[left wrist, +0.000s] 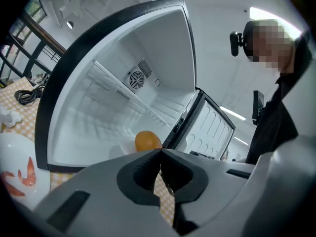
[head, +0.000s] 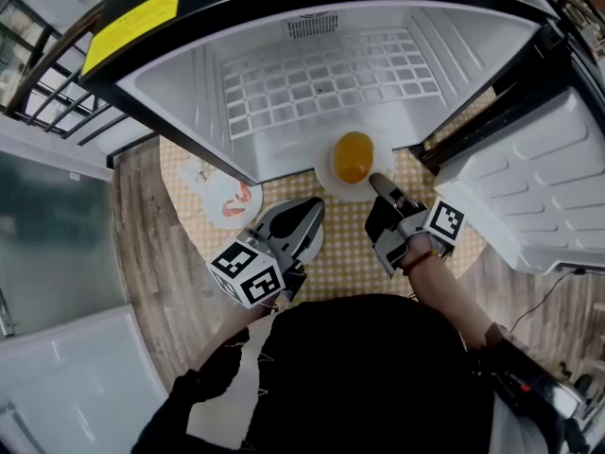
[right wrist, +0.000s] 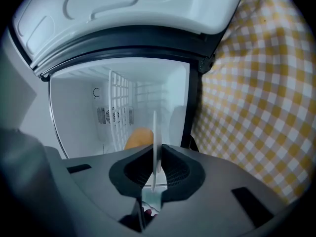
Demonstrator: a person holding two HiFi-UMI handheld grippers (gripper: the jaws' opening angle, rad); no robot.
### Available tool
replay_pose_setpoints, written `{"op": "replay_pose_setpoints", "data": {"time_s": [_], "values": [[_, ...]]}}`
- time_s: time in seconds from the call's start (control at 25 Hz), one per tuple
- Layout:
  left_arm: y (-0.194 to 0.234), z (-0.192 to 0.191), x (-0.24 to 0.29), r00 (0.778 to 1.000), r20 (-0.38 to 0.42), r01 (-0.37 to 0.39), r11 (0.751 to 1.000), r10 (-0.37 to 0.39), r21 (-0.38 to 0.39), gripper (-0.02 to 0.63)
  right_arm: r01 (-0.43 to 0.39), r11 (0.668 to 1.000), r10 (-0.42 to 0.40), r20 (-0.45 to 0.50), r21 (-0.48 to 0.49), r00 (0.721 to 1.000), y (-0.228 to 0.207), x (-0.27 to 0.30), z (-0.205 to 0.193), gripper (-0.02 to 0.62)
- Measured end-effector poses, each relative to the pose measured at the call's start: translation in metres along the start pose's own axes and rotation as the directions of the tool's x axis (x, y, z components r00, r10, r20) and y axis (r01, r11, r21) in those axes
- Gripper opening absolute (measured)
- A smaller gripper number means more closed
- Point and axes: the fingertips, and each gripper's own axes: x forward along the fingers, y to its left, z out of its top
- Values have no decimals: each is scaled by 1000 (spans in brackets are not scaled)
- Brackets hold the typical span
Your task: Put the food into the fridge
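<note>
An orange (head: 354,156) lies on a small white plate (head: 326,180) at the open front of the white fridge (head: 321,83), half over its lip. My right gripper (head: 378,180) is shut on the plate's near rim; in the right gripper view the rim (right wrist: 154,132) stands edge-on between the jaws (right wrist: 155,149), with the orange (right wrist: 138,138) behind it. My left gripper (head: 317,206) hangs just left of the plate, shut and holding nothing. In the left gripper view its tips (left wrist: 159,153) meet below the orange (left wrist: 147,141).
A second plate with shrimps (head: 227,200) sits on the yellow checked cloth (head: 350,253) at the left, outside the fridge. The fridge door (head: 529,187) stands open at the right. A wire shelf (head: 331,78) spans the fridge's inside.
</note>
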Motion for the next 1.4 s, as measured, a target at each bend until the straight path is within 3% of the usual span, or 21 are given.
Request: {"op": "replay_pose_setpoints", "data": {"time_s": [0.48, 1.4], "values": [[22, 10, 13, 999, -17, 35, 999, -35, 18, 12, 12, 1000, -12, 17, -5, 1000, -3, 45, 7, 38], [29, 5, 10, 1000, -2, 16, 1000, -16, 1, 12, 83, 996, -82, 16, -36, 996, -8, 82, 16, 38]]}}
